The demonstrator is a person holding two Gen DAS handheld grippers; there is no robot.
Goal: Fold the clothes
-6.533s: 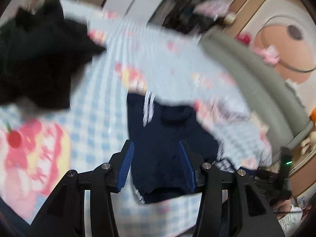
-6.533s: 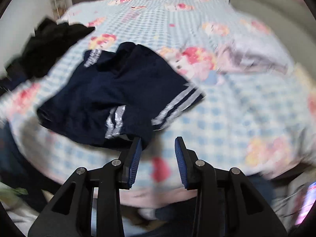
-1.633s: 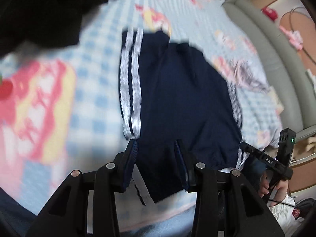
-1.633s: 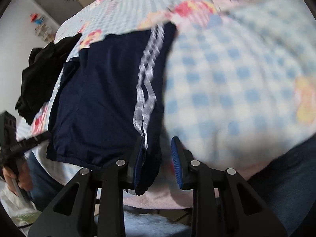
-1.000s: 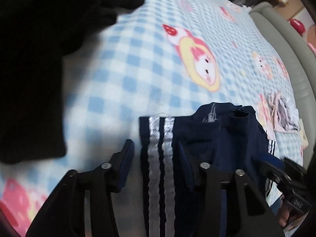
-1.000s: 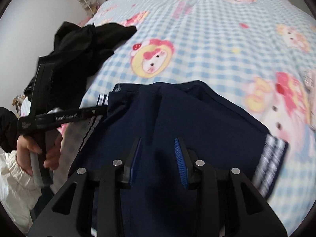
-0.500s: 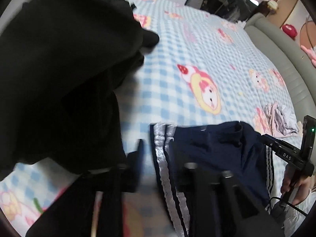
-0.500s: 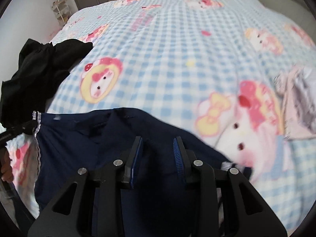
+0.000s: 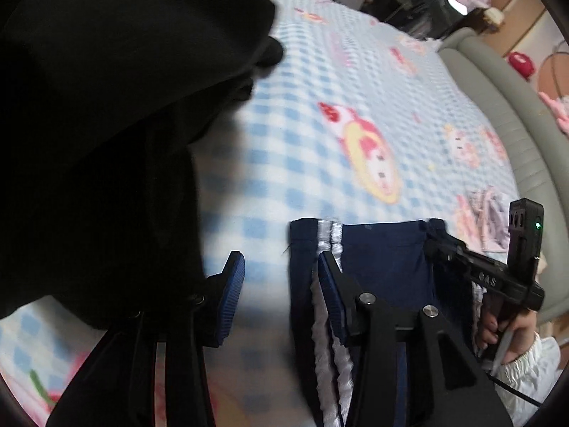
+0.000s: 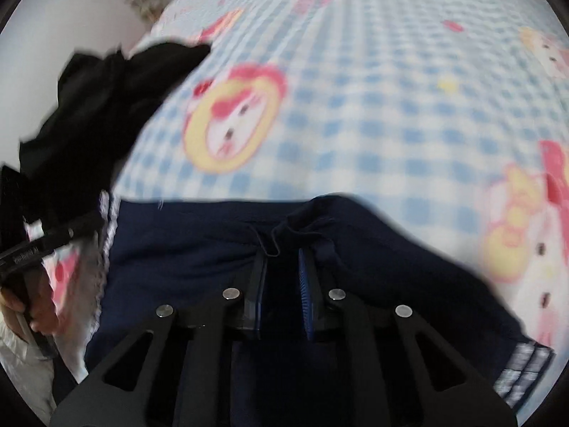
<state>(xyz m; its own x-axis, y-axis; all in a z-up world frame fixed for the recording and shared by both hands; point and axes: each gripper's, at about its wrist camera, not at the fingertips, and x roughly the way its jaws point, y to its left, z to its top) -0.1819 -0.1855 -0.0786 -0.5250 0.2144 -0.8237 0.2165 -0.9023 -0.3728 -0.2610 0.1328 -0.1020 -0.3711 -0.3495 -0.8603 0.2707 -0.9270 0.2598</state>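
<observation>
Black clothes (image 9: 99, 114) lie heaped at the left on the checked bedspread (image 9: 306, 82), loose and not folded as far as the blur lets one judge. Just right of the heap, the left gripper (image 9: 281, 297) has its jaws spread wide with nothing between them; the right jaw rests at the white side stripe (image 9: 329, 238) of the navy shorts (image 9: 384, 263), the left jaw over bare bedspread. The shorts lie near the bed's front edge, their far edge running fairly straight across, with a bunched wrinkle near the middle in the right view. There the right gripper (image 10: 282, 284) sits low on the navy cloth with a narrow gap between its jaws; whether cloth is pinched in that gap I cannot tell. At far right a small pale garment (image 9: 492, 213) lies crumpled. My judgement: the shorts look at least laid out, perhaps doubled over, while the black heap and the pale piece remain to fold.
</observation>
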